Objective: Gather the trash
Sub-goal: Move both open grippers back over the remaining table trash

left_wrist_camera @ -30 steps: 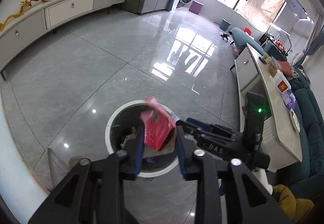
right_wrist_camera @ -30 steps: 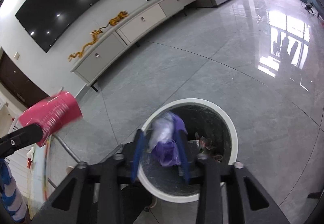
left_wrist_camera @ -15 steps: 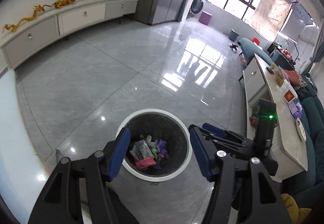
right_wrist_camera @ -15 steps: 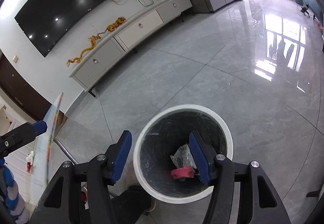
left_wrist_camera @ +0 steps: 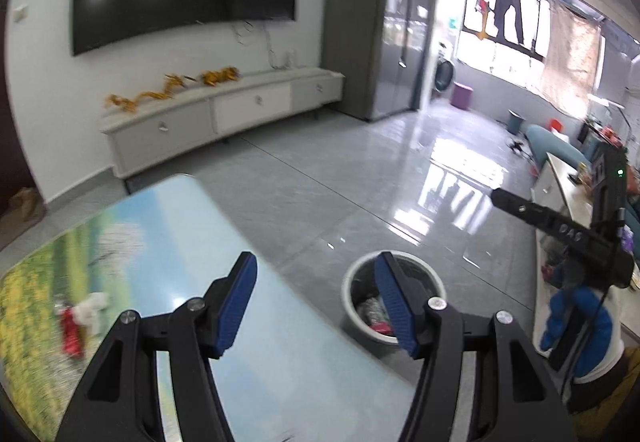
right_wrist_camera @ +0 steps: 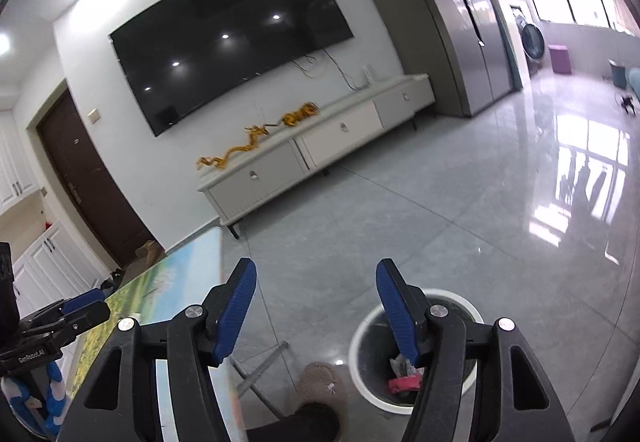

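Both grippers empty, jaws spread wide: left gripper hangs over the table edge, right gripper above the floor beside it. Bin sits on the floor just off the table edge, presumably so trash drops straight in. It is round, white-rimmed, dark inside, holding crumpled wrappers, one pink-red. Table top is glossy, printed with a sky-and-meadow scene. More trash lies on it to the left: a red bit touching something white and crumpled, maybe tissue; too blurred to say. Finger pads are ribbed blue rubber.
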A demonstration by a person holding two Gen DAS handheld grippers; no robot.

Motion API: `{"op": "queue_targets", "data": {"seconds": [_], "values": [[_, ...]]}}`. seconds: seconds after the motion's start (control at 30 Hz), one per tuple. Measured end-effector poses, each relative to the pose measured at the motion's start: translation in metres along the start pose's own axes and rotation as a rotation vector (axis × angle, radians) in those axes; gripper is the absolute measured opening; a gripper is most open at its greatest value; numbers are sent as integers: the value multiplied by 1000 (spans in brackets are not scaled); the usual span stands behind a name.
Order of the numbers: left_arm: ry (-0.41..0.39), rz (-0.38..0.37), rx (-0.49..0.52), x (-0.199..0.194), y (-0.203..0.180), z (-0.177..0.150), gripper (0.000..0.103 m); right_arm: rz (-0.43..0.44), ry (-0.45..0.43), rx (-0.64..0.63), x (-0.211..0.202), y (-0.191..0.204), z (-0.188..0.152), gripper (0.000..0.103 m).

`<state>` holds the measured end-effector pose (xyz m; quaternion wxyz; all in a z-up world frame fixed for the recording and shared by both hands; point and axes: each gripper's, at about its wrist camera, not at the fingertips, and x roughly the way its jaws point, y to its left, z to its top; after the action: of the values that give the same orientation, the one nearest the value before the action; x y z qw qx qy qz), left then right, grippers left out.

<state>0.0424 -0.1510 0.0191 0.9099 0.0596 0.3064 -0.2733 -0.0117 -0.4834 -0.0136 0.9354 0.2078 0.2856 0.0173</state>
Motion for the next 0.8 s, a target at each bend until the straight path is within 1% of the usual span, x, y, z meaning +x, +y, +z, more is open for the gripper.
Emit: {"op": "queue_targets", "data": {"seconds": [0.07, 0.13, 0.17, 0.2, 0.27, 0.3, 0.37, 0.4, 0.47, 0.5, 0.57, 0.63, 0.8], "values": [[-43, 51, -30, -29, 19, -5, 60, 12, -12, -37, -7, 24, 4, 68], [-80, 121, -64, -55, 41, -14, 60, 22, -21, -73, -13, 48, 5, 72], [-102, 160, -87, -72, 54, -19, 62, 25, -22, -93, -14, 61, 6, 75], [-115, 186, -104, -81, 61, -23, 68, 23, -23, -116, -16, 75, 6, 77], [-154, 254, -150, -106, 81, -34, 74, 19, -24, -161, -16, 100, 5, 81], [-171, 281, -168, -116, 88, -38, 75, 10, -28, -191, -17, 114, 4, 82], [-198, 340, -208, -136, 106, -50, 77, -10, -44, -247, -18, 141, 0, 91], [-206, 360, -223, -141, 110, -54, 79, -12, -54, -271, -18, 151, -2, 93], [-226, 413, -258, -154, 123, -64, 83, -9, -82, -317, -21, 175, -7, 101], [-236, 431, -272, -158, 130, -67, 85, -8, -97, -337, -22, 185, -10, 103], [-257, 466, -300, -169, 142, -77, 85, -11, -122, -371, -23, 205, -15, 103], [-275, 489, -317, -176, 153, -84, 85, -5, -125, -394, -20, 219, -18, 103], [-326, 550, -366, -194, 174, -100, 85, 61, -115, -424, -11, 248, -24, 103]]}}
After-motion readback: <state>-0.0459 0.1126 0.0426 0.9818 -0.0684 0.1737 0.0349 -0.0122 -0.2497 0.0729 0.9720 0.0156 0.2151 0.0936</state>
